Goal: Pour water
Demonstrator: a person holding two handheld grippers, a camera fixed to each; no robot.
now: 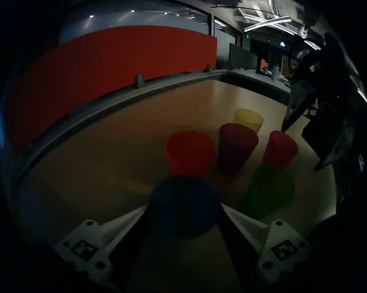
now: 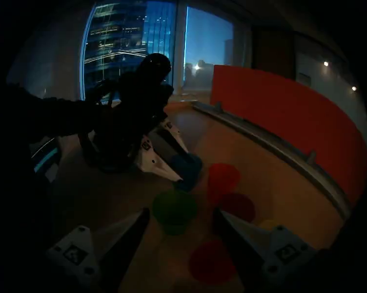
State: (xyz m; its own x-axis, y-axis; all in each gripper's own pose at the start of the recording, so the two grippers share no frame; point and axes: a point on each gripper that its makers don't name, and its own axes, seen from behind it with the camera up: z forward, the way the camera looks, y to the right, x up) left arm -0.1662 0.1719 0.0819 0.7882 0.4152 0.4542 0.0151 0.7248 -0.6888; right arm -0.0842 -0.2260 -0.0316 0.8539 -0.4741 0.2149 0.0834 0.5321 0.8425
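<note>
The blue cup [image 1: 184, 217] sits clamped in the left gripper [image 1: 184, 207], with the red cup [image 1: 190, 152] straight ahead. The right gripper [image 2: 181, 211] stands wide open, the green cup [image 2: 173, 207] ahead between its fingers and apparently untouched.

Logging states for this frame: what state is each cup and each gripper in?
blue cup: gripped on both sides, contents too dark to tell
left gripper: shut on the blue cup
right gripper: open, holding nothing
green cup: standing free, not gripped
red cup: upright, untouched
maroon cup: upright, untouched
yellow cup: upright, untouched
pink cup: upright, untouched
</note>
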